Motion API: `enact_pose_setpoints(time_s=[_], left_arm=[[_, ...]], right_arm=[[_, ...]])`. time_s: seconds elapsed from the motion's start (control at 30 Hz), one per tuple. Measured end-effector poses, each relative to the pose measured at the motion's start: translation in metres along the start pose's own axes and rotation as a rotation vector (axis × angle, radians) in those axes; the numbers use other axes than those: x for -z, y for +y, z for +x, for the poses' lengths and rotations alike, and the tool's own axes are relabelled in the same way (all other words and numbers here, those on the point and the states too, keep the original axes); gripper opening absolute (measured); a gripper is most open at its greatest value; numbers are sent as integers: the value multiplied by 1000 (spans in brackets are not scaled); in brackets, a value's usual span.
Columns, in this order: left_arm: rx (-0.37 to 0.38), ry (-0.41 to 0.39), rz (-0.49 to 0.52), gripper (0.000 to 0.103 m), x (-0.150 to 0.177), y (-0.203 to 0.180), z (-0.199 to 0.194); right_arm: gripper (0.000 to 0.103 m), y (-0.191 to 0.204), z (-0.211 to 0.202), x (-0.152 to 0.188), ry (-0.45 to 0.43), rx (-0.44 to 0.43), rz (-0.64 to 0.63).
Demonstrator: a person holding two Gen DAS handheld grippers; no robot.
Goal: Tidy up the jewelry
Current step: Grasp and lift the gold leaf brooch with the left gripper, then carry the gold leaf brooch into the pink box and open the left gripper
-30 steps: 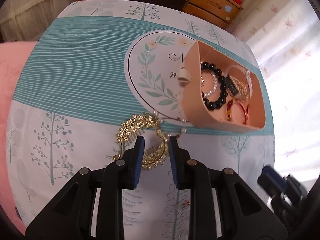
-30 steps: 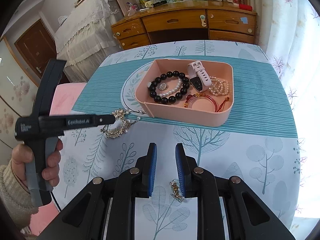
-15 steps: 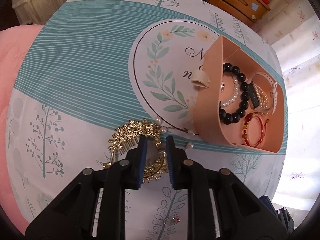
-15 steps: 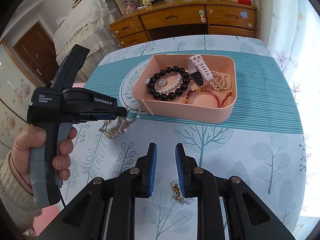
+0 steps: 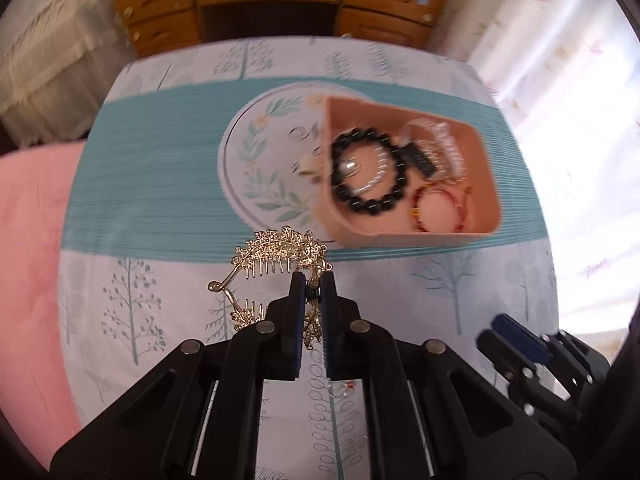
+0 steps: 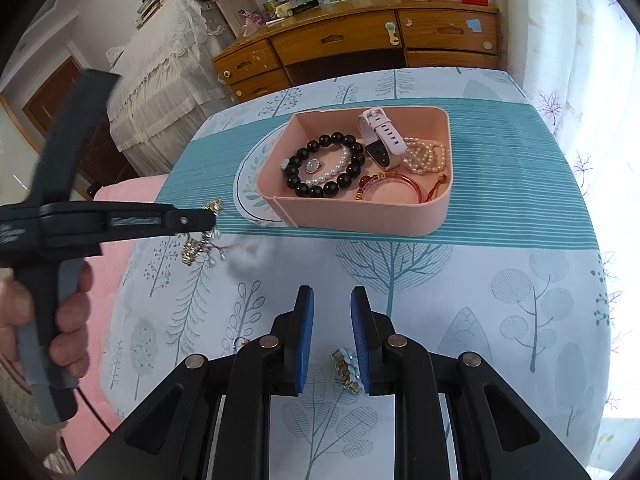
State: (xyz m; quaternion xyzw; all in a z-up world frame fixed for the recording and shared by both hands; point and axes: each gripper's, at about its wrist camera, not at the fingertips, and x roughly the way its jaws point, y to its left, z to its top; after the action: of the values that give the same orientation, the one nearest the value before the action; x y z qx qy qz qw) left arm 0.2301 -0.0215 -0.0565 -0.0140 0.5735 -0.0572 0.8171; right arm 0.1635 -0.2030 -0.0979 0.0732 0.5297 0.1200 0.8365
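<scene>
My left gripper (image 5: 313, 280) is shut on a gold hair comb (image 5: 276, 252) and holds it above the tablecloth, left of the pink jewelry box (image 5: 404, 238). It also shows in the right wrist view (image 6: 214, 218), with the comb (image 6: 198, 242) and its pearls dangling below. The pink box (image 6: 360, 216) holds a black bead bracelet (image 6: 324, 164), a pearl strand, a watch (image 6: 378, 136) and a red bangle (image 6: 394, 190). My right gripper (image 6: 332, 300) is open above a small gold piece (image 6: 344, 372) lying by its right finger.
A tablecloth (image 6: 480, 288) printed with trees and a teal band covers the table. A small earring (image 5: 346, 386) lies near the front edge. A wooden dresser (image 6: 360, 40) stands behind the table; a pink cover (image 5: 28, 260) lies at the left.
My left gripper closed on the gold hair comb and lifted it off the cloth. The right gripper has barely moved.
</scene>
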Motion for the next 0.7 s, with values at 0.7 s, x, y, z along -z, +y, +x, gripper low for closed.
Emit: enact_pose_setpoints(time_s=[0.7], left_arm=[[-97,-76,378,5,-60,-103,53]], right_arm=[[19,-34,-26,17,-62,-34,157]])
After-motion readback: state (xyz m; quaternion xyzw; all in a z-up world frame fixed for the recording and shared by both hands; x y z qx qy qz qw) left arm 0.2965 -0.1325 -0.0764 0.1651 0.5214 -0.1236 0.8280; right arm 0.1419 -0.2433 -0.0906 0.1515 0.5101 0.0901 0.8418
